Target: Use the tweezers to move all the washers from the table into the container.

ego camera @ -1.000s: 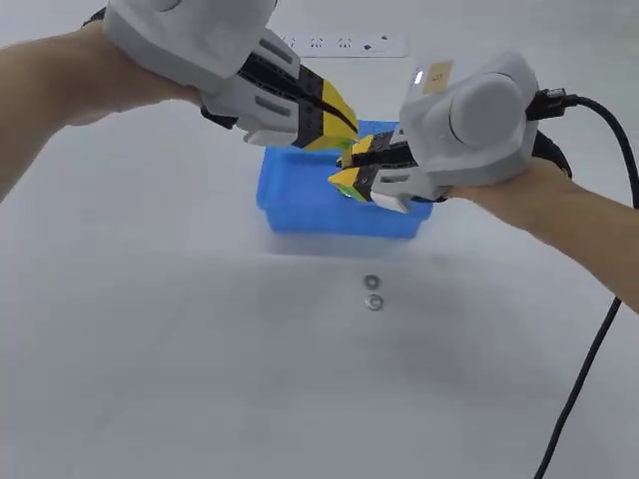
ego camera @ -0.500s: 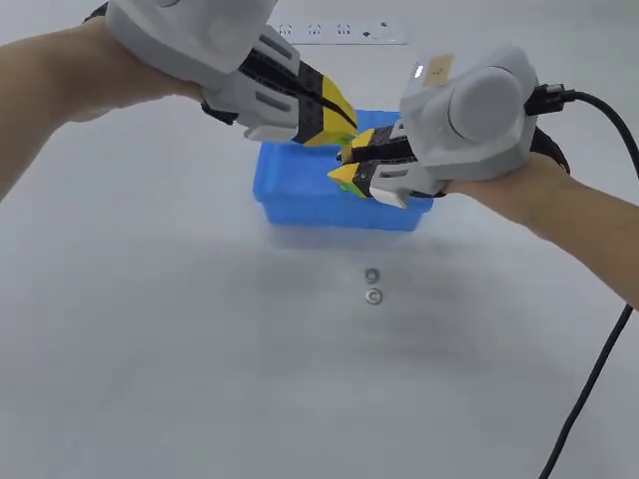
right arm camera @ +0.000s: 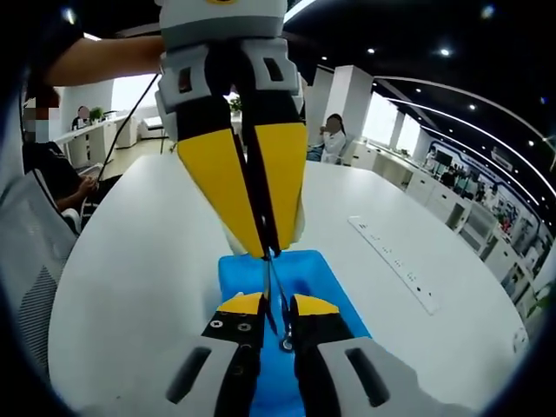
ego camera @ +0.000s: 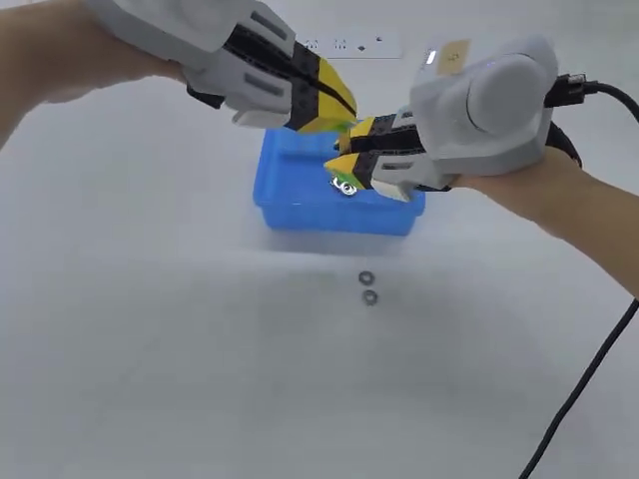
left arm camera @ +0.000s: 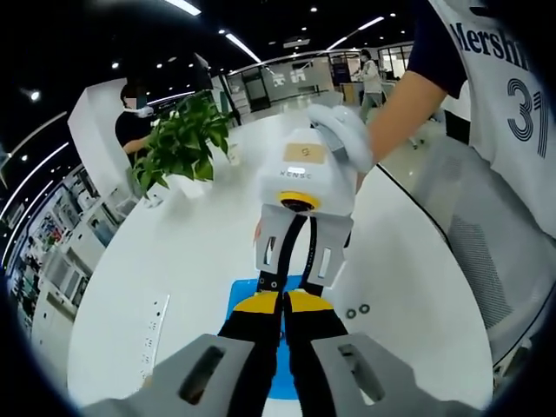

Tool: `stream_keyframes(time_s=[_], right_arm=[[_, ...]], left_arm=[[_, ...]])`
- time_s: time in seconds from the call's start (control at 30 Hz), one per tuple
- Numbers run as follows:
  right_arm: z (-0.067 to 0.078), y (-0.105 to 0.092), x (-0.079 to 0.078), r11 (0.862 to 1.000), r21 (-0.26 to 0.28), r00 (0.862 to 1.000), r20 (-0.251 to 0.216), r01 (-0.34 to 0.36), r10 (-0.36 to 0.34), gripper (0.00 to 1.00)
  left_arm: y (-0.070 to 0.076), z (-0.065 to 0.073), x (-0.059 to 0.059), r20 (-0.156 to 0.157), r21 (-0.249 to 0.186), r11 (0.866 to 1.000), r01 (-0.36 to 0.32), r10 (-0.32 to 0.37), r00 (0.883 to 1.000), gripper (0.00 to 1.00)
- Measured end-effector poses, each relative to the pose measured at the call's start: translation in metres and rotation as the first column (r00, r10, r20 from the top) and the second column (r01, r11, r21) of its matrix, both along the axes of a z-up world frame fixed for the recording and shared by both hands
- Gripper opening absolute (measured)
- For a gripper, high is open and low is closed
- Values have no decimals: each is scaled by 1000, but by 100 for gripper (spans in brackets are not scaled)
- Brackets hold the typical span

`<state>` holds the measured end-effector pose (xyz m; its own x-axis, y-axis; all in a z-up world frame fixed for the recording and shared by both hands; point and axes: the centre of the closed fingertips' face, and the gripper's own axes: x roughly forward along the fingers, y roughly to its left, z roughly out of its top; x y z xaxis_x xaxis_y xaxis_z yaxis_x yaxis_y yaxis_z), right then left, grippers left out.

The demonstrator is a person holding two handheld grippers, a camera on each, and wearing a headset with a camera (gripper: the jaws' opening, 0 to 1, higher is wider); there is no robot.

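- Two hand-held grippers meet tip to tip above a blue container (ego camera: pixel 300 208), which stands on a white table (ego camera: pixel 150 349).
- The left gripper (ego camera: pixel 337 105) comes in from the upper left of the head view. Its yellow jaws are pressed together and clamp the top of a thin pair of metal tweezers (right arm camera: pixel 272 291).
- The right gripper (ego camera: pixel 349 174) comes in from the right, held in a bare hand. In the right gripper view the tweezers run down between its two yellow-tipped jaws, which stand a narrow gap apart. It cannot be told whether they press on the tweezers' legs.
- The lower end of the tweezers hangs over the inside of the container. A small round bit shows at the tip, too small to tell what it is.
- Two washers lie on the table in front of the container, on the side nearer the person. One washer (ego camera: pixel 365 278) lies just beside the other washer (ego camera: pixel 370 297), and both are apart from the container's front wall.
- A white power strip (ego camera: pixel 344 44) lies on the table beyond the container.
- A black cable (ego camera: pixel 589 369) trails from the right gripper down the right side of the head view.
- In the left gripper view a green plant (left arm camera: pixel 182 143) stands at the far end of the table, and a person in a numbered jersey (left arm camera: pixel 486 104) holds the right gripper.
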<state>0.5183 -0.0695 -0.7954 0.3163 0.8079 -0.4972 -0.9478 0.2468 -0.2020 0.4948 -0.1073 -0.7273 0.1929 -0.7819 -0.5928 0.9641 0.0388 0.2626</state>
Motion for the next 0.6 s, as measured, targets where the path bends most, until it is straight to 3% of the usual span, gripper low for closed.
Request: stream_keyframes(time_s=[0.27, 0.5, 0.6], right_arm=[[20, -1, -38, 999, 0, 998, 40, -45, 45, 12], [8, -9, -76, 999, 2, 999, 2, -51, 51, 12], [-1, -12, -90, 998, -14, 998, -13, -63, 62, 12]], left_arm=[[-1, 18, -33, 19, -7, 1000, 25, -25, 1000, 5], [-6, 9, -71, -38, -60, 998, 14, -16, 999, 5], [-8, -2, -88, -79, -72, 997, 4, -10, 997, 5]])
